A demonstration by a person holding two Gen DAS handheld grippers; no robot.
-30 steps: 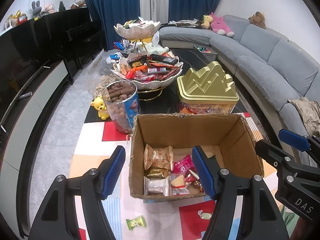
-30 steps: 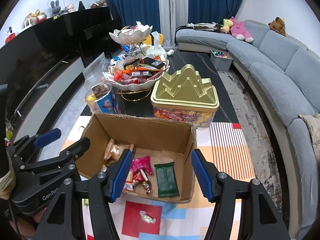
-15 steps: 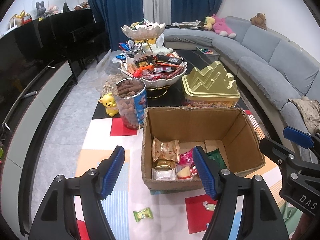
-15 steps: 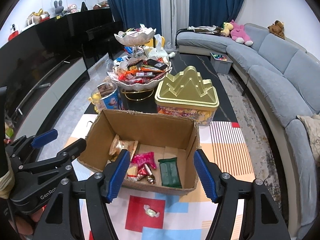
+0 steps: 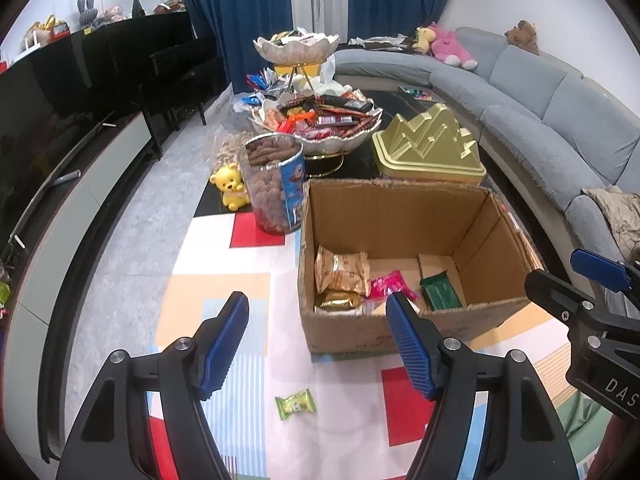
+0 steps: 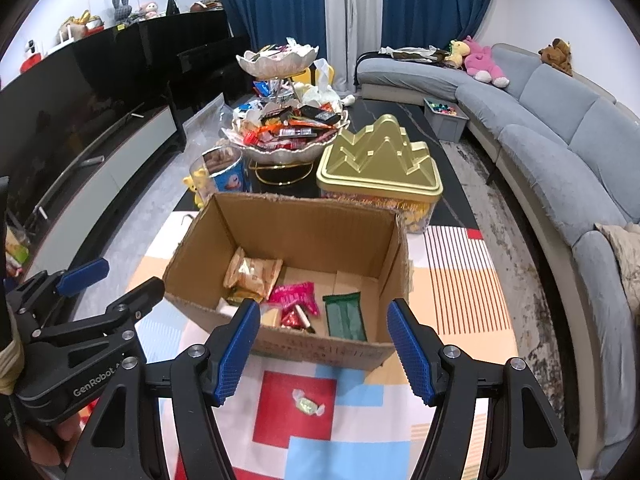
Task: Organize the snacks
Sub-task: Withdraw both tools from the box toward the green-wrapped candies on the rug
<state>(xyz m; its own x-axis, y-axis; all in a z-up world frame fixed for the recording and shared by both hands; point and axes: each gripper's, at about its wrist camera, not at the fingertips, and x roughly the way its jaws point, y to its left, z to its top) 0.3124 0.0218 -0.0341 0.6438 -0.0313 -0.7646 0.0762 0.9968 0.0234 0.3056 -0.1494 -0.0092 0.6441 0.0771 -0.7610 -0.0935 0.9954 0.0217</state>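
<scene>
Snacks sit in the cardboard box [image 5: 400,216]. Your left hand-held gripper [image 5: 316,344] and right hand-held gripper [image 6: 320,348] are both released, holding nothing.

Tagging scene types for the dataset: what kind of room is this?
Most likely a home living room: a long grey sectional sofa with plush toys, blue curtains, and a low table bearing a tiered snack bowl and a cardboard box.

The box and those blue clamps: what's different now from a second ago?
Both grippers have drawn back from the box, so more of the mat shows in front of it. The right gripper has just been opening, with nothing between its jaws; the left gripper is open and empty too. The box, its snacks and both loose candies lie where they were.
</scene>
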